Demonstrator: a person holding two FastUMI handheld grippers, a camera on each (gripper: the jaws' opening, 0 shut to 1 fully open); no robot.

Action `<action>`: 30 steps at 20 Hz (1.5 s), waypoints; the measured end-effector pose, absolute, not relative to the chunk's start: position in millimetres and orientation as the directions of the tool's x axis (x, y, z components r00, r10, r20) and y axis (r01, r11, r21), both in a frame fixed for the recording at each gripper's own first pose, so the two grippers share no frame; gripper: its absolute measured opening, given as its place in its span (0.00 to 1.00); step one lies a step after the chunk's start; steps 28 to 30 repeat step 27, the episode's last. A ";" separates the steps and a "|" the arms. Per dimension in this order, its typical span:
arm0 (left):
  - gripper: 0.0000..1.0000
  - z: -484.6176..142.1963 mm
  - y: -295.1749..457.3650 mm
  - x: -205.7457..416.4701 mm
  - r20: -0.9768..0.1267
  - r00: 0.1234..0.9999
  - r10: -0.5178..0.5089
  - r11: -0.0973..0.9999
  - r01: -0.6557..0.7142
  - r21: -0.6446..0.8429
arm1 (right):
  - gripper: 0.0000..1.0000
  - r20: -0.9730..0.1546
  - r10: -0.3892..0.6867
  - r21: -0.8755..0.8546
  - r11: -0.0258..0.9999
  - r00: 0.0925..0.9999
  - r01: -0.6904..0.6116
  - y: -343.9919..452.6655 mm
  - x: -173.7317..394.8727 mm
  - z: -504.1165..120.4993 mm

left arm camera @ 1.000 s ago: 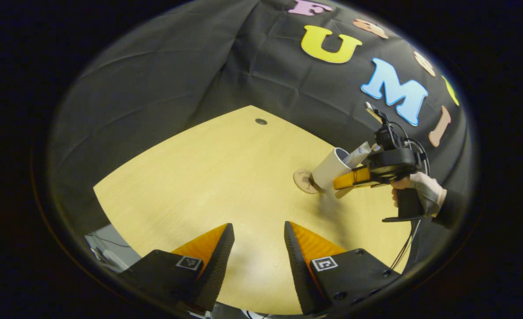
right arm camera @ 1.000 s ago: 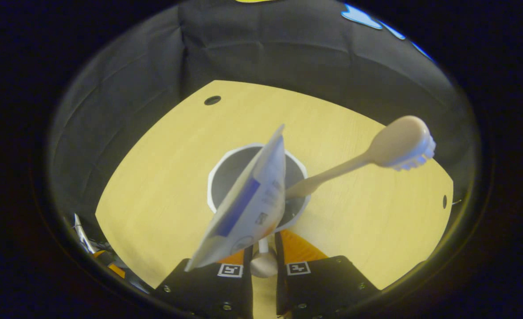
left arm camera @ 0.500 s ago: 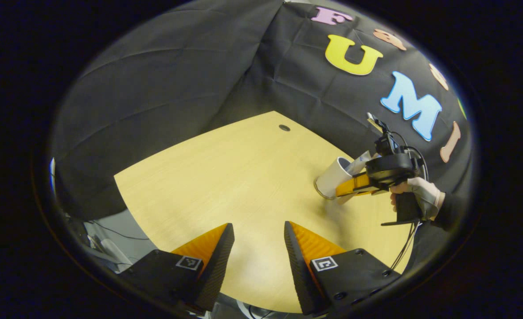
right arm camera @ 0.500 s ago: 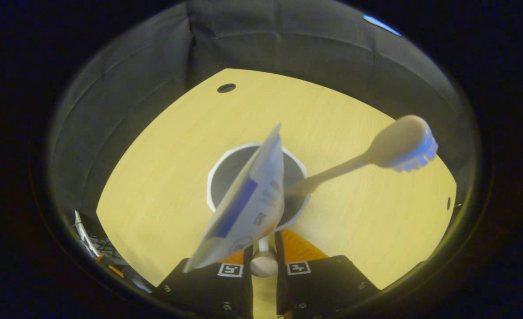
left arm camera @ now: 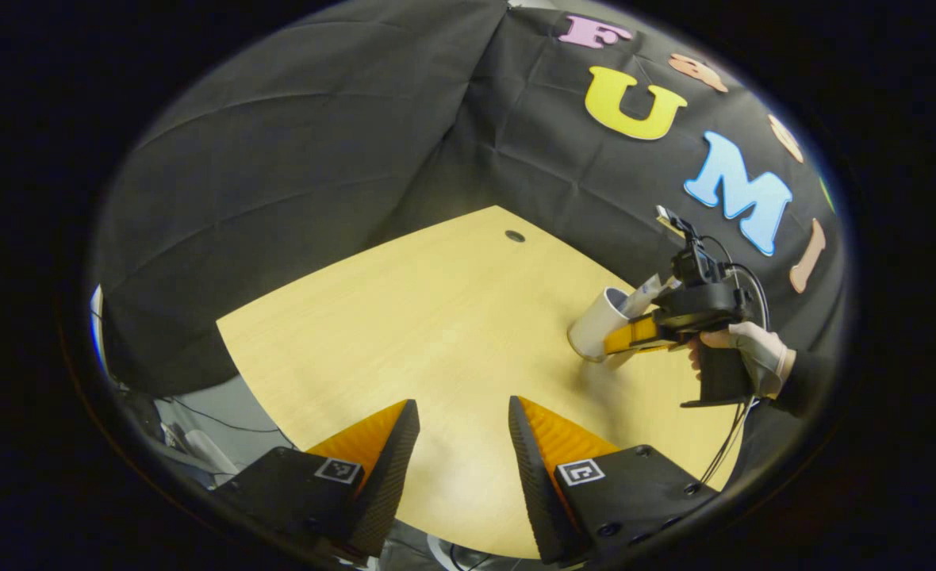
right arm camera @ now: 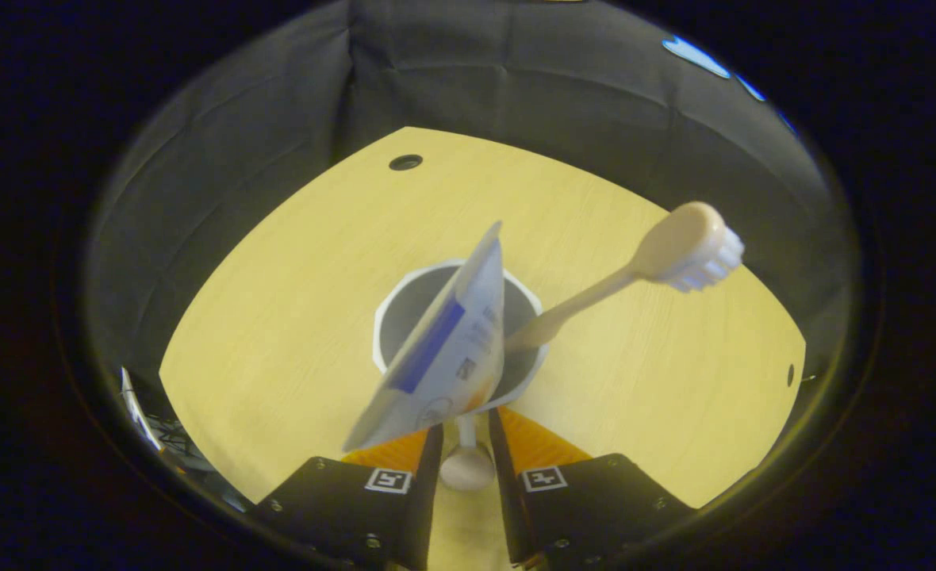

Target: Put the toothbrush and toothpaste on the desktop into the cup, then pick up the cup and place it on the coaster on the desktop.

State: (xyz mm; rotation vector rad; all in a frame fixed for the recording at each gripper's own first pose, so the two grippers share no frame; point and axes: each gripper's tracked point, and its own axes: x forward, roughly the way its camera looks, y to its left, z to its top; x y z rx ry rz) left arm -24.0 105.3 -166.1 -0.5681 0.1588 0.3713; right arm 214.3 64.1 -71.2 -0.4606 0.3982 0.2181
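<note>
left tongs point(left arm camera: 456, 452): seen at the bottom of the left gripper view, fingers spread apart, nothing gripped, held over the near edge of the surface point(left arm camera: 404, 325)
right tongs point(right arm camera: 466, 456): seen at the bottom of the right gripper view, fingers drawn in close on the cup handle point(right arm camera: 466, 460); whether both fingers press on it cannot be told
cup point(right arm camera: 456, 333): white, dark inside, viewed from above just ahead of the right tongs; in the left gripper view it is seen far right on the surface, leaning, with the right tongs at its side
toothpaste point(right arm camera: 436, 357): tube stood in the cup, flat end tilted up toward the camera, leaned over the near rim
toothbrush point(right arm camera: 642, 266): stood in the cup, handle slanted up to the right, bristled head out over the rim
coaster: cannot be made out under the cup
hand point(left arm camera: 742, 353): gloved, wrapped on the grip of the right tongs, seen far right in the left gripper view
hole point(left arm camera: 515, 235): small dark round hole near the far edge of the surface
</note>
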 end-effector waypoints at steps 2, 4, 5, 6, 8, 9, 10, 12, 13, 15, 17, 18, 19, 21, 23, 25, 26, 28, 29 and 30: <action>0.75 -157.5 100.7 -21.1 -0.240 0.927 0.287 0.787 -0.371 -0.492 | 0.36 -0.390 0.137 -0.375 0.880 0.911 -0.293 61.3 201.9 -59.8; 0.75 -143.0 97.2 -16.1 -0.224 0.936 0.273 0.805 -0.349 -0.479 | 0.38 -0.356 0.168 -0.356 0.885 0.919 -0.300 57.1 191.3 -46.7; 0.75 -132.3 96.0 -11.4 -0.210 0.941 0.266 0.820 -0.336 -0.464 | 0.36 -0.340 0.182 -0.349 0.887 0.923 -0.303 55.2 185.5 -40.5; 0.75 -121.8 94.8 -6.7 -0.196 0.945 0.260 0.836 -0.322 -0.443 | 0.36 -0.327 0.195 -0.335 0.891 0.925 -0.306 51.3 177.9 -34.1; 0.75 -99.8 92.3 5.3 -0.165 0.956 0.244 0.868 -0.291 -0.403 | 0.36 -0.285 0.205 -0.308 0.905 0.936 -0.292 38.0 165.8 -18.5; 0.75 -87.6 88.9 12.8 -0.148 0.962 0.230 0.881 -0.270 -0.389 | 0.36 -0.261 0.199 -0.307 0.911 0.945 -0.276 29.3 159.5 -12.0; 0.75 -76.8 85.6 21.1 -0.130 0.968 0.214 0.893 -0.248 -0.376 | 0.38 -0.233 0.186 -0.315 0.914 0.955 -0.255 19.7 154.2 -5.5; 0.75 -49.2 76.9 37.1 -0.085 0.981 0.176 0.918 -0.195 -0.345 | 0.35 -0.179 0.170 -0.308 0.926 0.969 -0.220 1.6 138.3 8.9; 0.75 -36.1 71.7 44.9 -0.064 0.986 0.157 0.930 -0.169 -0.325 | 0.38 -0.152 0.165 -0.289 0.935 0.975 -0.204 -7.2 129.7 14.7; 0.75 -11.5 59.6 57.7 -0.023 0.993 0.112 0.955 -0.114 -0.274 | 0.38 -0.077 0.150 -0.239 0.957 0.986 -0.164 -25.6 106.7 30.8; 0.75 13.8 43.0 69.0 0.022 0.998 0.065 0.976 -0.059 -0.210 | 0.38 0.023 0.145 -0.204 0.969 0.989 -0.138 -39.0 79.2 51.5; 0.75 28.7 35.1 73.9 0.050 0.998 0.046 0.983 -0.036 -0.182 | 0.36 0.085 0.136 -0.203 0.972 0.987 -0.117 -45.1 64.3 63.6; 0.75 46.5 26.2 78.0 0.082 0.996 0.027 0.987 -0.014 -0.160 | 0.35 0.149 0.121 -0.200 0.976 0.981 -0.090 -52.1 49.9 77.2; 0.75 79.8 5.4 81.7 0.150 0.988 -0.017 0.992 0.035 -0.119 | 0.37 0.283 0.088 -0.168 0.985 0.955 -0.041 -62.9 17.4 102.1; 0.76 115.8 -17.2 77.2 0.221 0.973 -0.062 0.994 0.080 -0.073 | 0.34 0.402 0.045 -0.110 0.994 0.915 0.000 -74.5 -15.5 128.8; 0.78 153.2 -39.6 70.2 0.294 0.951 -0.099 0.993 0.115 -0.038 | 0.35 0.499 -0.011 -0.055 0.998 0.867 0.044 -89.9 -43.8 149.3; 0.80 171.2 -46.0 67.1 0.336 0.936 -0.102 0.993 0.117 -0.023 | 0.35 0.543 -0.035 -0.036 0.997 0.839 0.065 -96.3 -58.2 158.0; 0.83 191.0 -52.2 61.5 0.381 0.919 -0.105 0.993 0.117 -0.008 | 0.36 0.590 -0.055 -0.021 0.996 0.806 0.084 -102.3 -74.0 168.1; 0.83 191.0 -52.2 61.5 0.381 0.919 -0.105 0.993 0.117 -0.008 | 0.36 0.590 -0.055 -0.021 0.996 0.806 0.084 -102.3 -74.0 168.1; 0.83 191.0 -52.2 61.5 0.381 0.919 -0.105 0.993 0.117 -0.008 | 0.36 0.590 -0.055 -0.021 0.996 0.806 0.084 -102.3 -74.0 168.1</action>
